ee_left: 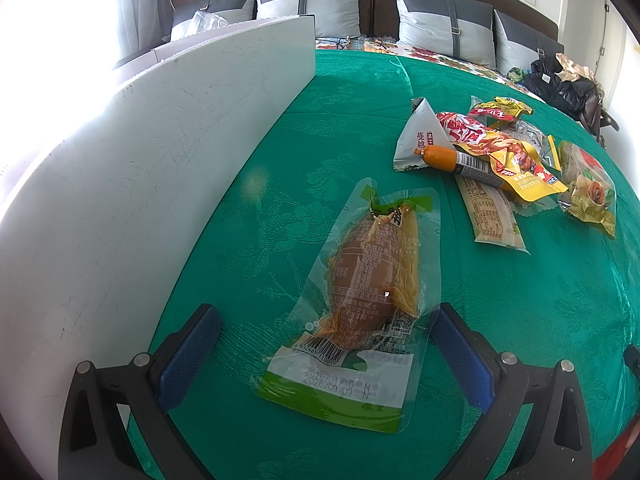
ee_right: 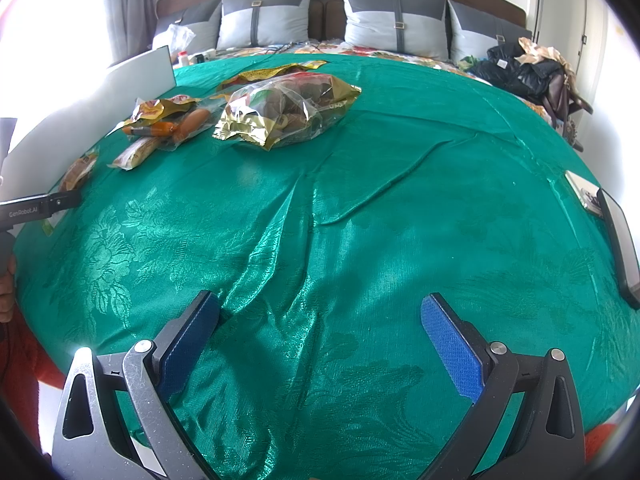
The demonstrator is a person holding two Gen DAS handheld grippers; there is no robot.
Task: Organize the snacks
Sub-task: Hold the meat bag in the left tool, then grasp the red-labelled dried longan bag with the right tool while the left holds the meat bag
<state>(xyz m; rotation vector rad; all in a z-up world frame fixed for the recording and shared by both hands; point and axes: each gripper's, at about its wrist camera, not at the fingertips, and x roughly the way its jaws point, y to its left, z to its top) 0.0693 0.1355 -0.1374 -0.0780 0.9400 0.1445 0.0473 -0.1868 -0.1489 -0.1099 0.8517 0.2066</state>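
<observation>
Between left hand-held gripper fingers: egg pouch; untouched.

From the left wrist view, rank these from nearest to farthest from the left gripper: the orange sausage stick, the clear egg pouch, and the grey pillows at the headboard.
1. The clear egg pouch lies between the open fingers of the left gripper.
2. The orange sausage stick sits farther ahead to the right, in the snack pile.
3. The grey pillows stand farthest, against the headboard.

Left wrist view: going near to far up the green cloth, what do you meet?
Left gripper → clear egg pouch → orange sausage → white triangular packet → grey pillows.
</observation>
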